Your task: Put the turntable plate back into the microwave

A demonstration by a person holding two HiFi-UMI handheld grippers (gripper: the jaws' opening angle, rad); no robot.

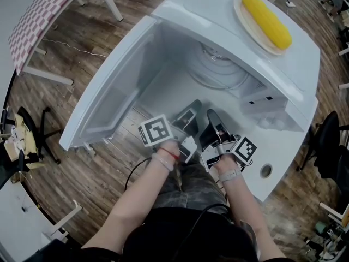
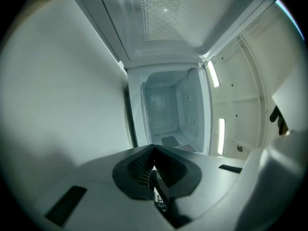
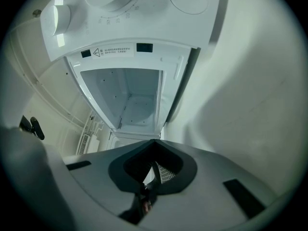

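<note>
The white microwave stands with its door swung wide to the left. In the head view the clear glass turntable plate, ringed with ridges, lies inside the cavity, partly under the top's front edge. My left gripper and right gripper sit side by side just in front of the opening, both shut with nothing between their jaws. The left gripper view looks past the left gripper into the cavity. The right gripper view looks past the right gripper into the cavity. Neither shows the plate clearly.
A yellow corn cob lies on a plate on the microwave's top. The control panel with knobs is right of the opening. The white table has a round hole. A checkered table stands far left.
</note>
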